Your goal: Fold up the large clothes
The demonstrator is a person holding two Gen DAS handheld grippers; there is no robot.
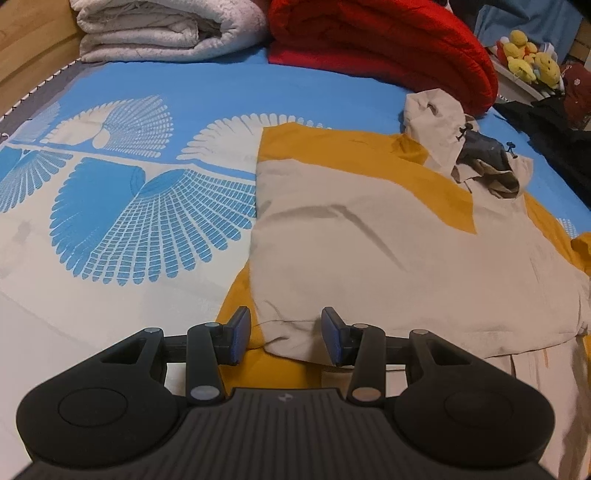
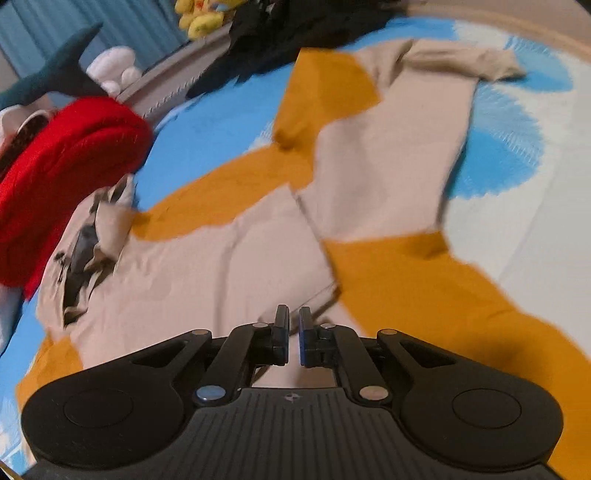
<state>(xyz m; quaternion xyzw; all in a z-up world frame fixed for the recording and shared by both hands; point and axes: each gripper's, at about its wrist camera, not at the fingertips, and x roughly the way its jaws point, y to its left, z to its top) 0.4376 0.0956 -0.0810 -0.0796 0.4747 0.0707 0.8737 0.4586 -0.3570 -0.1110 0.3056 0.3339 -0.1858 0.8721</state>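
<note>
A beige and mustard-yellow hooded jacket (image 1: 388, 236) lies flat on the bed, hood (image 1: 476, 155) toward the far right. One sleeve is folded across its body. My left gripper (image 1: 286, 332) is open, its fingers either side of the folded sleeve's cuff edge near the jacket's hem. In the right wrist view the jacket (image 2: 221, 258) fills the middle, its other sleeve (image 2: 399, 140) stretched out to the upper right. My right gripper (image 2: 293, 334) is nearly closed with a narrow gap, hovering above the beige body, nothing visibly between the pads. That view is motion-blurred.
The bed has a blue and white feather-pattern sheet (image 1: 140, 206). A folded white quilt (image 1: 166, 29) and a red quilt (image 1: 388, 44) lie at the head. Yellow plush toys (image 1: 532, 59) and dark clothes (image 1: 554, 140) lie off to the right.
</note>
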